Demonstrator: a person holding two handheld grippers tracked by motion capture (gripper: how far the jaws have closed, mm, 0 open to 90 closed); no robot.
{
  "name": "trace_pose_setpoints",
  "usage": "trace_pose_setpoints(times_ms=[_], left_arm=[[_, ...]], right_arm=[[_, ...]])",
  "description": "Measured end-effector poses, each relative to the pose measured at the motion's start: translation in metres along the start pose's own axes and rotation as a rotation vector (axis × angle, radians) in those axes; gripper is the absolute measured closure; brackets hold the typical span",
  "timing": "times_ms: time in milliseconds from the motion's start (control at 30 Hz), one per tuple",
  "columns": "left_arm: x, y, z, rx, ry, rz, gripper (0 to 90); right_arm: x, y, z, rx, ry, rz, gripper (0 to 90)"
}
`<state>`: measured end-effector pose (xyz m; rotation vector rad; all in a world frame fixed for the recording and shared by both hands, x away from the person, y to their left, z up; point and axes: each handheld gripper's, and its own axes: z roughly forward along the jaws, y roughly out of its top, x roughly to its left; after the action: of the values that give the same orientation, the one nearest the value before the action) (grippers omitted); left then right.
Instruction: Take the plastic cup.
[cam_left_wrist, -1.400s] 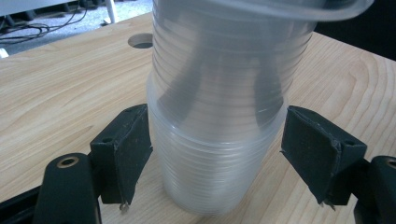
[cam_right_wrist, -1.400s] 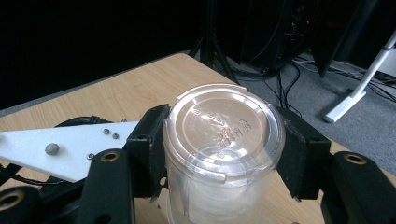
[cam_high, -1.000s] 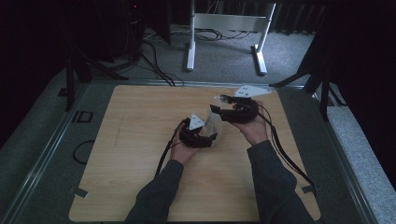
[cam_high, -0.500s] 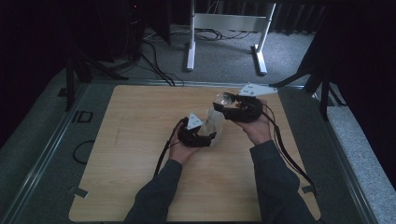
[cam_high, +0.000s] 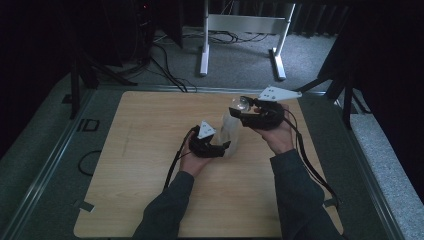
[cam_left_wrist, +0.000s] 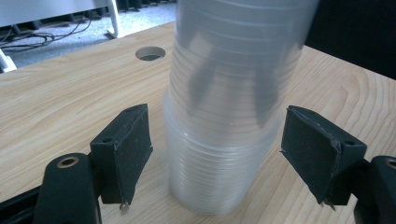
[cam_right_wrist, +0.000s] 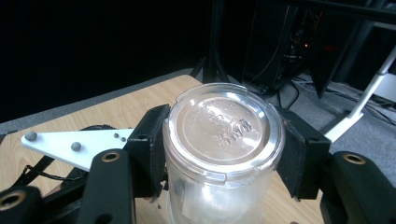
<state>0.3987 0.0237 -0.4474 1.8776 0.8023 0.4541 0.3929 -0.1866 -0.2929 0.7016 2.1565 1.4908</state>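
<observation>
On my screen the wooden table (cam_high: 150, 165) looks as it did a second ago, and the stack of clear plastic cups (cam_high: 231, 134) stands at the same spot right of its middle, base on the wood; what has changed is small: my right gripper (cam_high: 244, 106) at the top of the stack has shifted slightly toward the far edge, while my left gripper (cam_high: 225, 147) sits where it was beside the base. In the high view both forearms come in from the bottom edge, the left hand (cam_high: 192, 159) cradling its gripper low against the stack, the right hand (cam_high: 277, 135) holding its gripper higher, with the grey three-cornered plate (cam_high: 277, 93) on top. That view is too dim to show the jaws, so I go by the gripper views. The left gripper view shows the stack (cam_left_wrist: 229, 116) between the two black pads (cam_left_wrist: 128, 149) with a sliver of table visible on each side: these jaws stand apart and grip nothing, and the upper cups look blurred and lean a little off the lower ones. It also shows a round hole (cam_left_wrist: 150, 53) in the tabletop behind the stack. The right gripper view shows the upturned bottom of the top cup (cam_right_wrist: 223, 128), with embossed marks I cannot read, and both pads (cam_right_wrist: 152, 149) pressed against its sides, so the right gripper (cam_right_wrist: 223, 154) is clamped on it.
</observation>
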Motion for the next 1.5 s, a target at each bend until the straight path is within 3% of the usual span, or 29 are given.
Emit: trace_pose_setpoints(times_ms=[500,633,933,1267,1500], left_arm=[[0.001,0.003,-0.014,-0.025,-0.021,0.007,24.3],[0.008,0.004,-0.024,-0.05,-0.029,-0.011,24.3],[0.015,0.007,-0.045,-0.08,-0.056,-0.005,26.1],[0.019,0.005,-0.062,-0.094,-0.069,0.002,26.7],[0.017,0.009,-0.075,-0.112,-0.093,0.015,26.7]], right_arm=[[0.006,0.005,-0.018,-0.011,0.013,-0.019,41.5],[0.01,0.005,-0.025,0.0,0.017,-0.03,41.5],[0.013,0.005,-0.032,0.027,0.02,-0.045,41.4],[0.011,-0.005,-0.036,0.043,0.064,0.001,41.4],[0.015,-0.01,-0.036,0.061,0.079,-0.006,41.4]])
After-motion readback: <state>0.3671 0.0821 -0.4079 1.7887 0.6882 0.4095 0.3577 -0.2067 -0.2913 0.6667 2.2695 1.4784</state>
